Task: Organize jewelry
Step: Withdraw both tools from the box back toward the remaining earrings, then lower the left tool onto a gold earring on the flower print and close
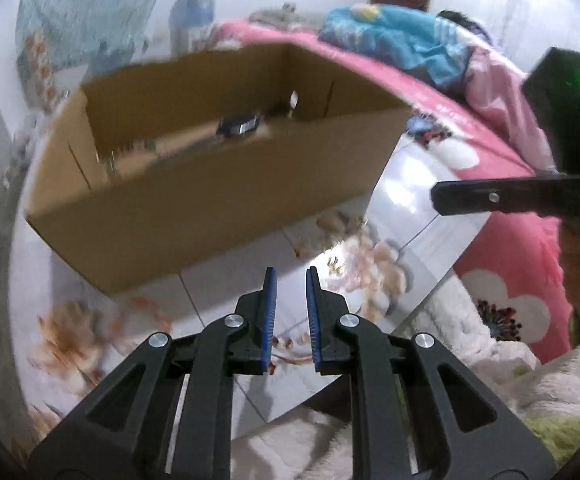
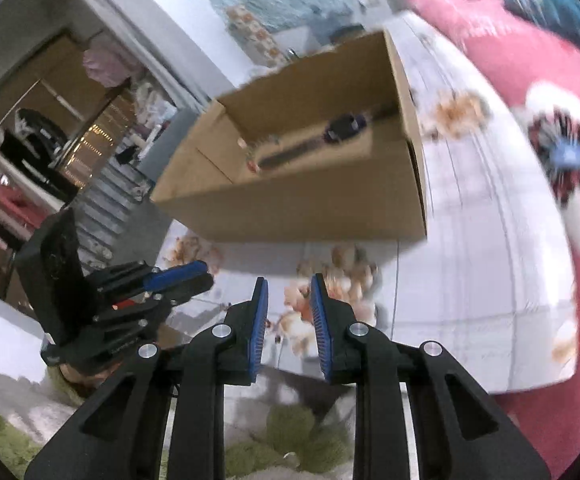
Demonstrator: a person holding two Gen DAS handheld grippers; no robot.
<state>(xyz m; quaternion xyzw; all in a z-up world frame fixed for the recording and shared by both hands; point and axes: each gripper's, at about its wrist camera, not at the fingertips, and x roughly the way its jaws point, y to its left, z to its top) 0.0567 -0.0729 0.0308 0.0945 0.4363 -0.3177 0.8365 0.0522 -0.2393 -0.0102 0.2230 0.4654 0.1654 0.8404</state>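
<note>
An open cardboard box (image 1: pixel 210 184) stands on a white flower-printed table; it also shows in the right wrist view (image 2: pixel 309 208). Inside lie a dark watch-like piece (image 1: pixel 240 125) and a chain-like strand (image 1: pixel 130 152); the right wrist view shows the dark piece (image 2: pixel 343 128) and a long strand (image 2: pixel 290 156). A small gold earring-like item (image 1: pixel 333 266) lies on the table just ahead of my left gripper (image 1: pixel 291 276), which is open and empty. My right gripper (image 2: pixel 290 286) is open and empty, in front of the box. The left gripper shows at left in the right wrist view (image 2: pixel 178 276).
A pink flowered blanket (image 1: pixel 509 240) and blue cloth (image 1: pixel 401 44) lie on the bed to the right. A fluffy white-green rug (image 2: pixel 290 432) lies below the table edge. A doorway with shelves (image 2: pixel 50 140) is at far left. The right gripper's body (image 1: pixel 529 196) juts in.
</note>
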